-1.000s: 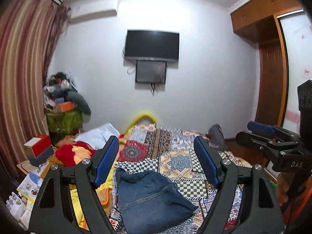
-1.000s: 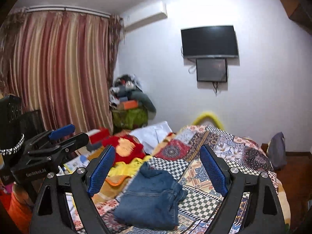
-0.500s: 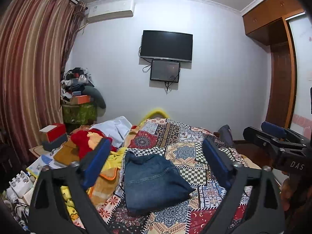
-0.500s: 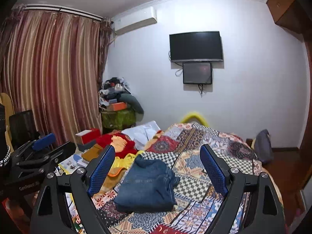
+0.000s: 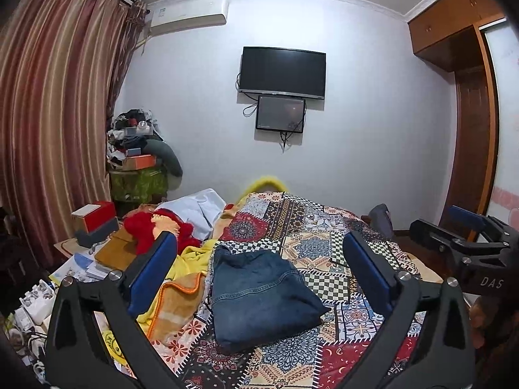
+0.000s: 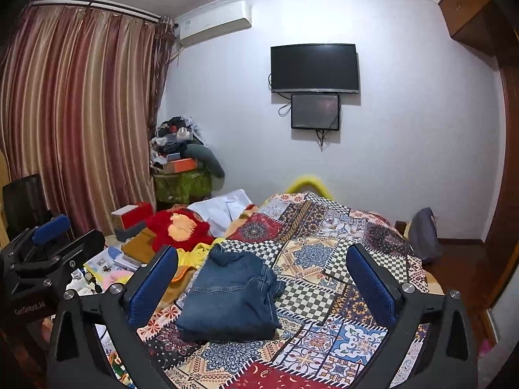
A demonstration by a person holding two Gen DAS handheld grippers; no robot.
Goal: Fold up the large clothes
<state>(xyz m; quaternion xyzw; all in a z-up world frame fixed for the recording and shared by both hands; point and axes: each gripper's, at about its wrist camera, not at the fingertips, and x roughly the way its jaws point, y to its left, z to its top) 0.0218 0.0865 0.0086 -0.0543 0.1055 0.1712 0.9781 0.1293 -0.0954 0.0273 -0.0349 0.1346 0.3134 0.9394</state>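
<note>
A folded blue denim garment (image 5: 259, 295) lies on the patchwork bedspread (image 5: 324, 236), near the bed's left side. It also shows in the right wrist view (image 6: 230, 298). My left gripper (image 5: 259, 275) is open and empty, held back from and above the garment. My right gripper (image 6: 262, 282) is open and empty too, also held clear of it. Each gripper shows at the edge of the other's view: the right one (image 5: 467, 240), the left one (image 6: 48, 246).
A pile of red (image 6: 178, 227), yellow (image 5: 191, 259) and white (image 5: 201, 207) clothes lies left of the denim. Boxes and papers (image 5: 94, 223) crowd the bed's left side. A curtain (image 5: 55, 129) hangs left, a TV (image 5: 282, 73) on the far wall, a wardrobe (image 5: 473, 129) right.
Both grippers have pulled back and risen from the bed, so the folded denim now looks smaller and farther off. Both stay open and empty.
</note>
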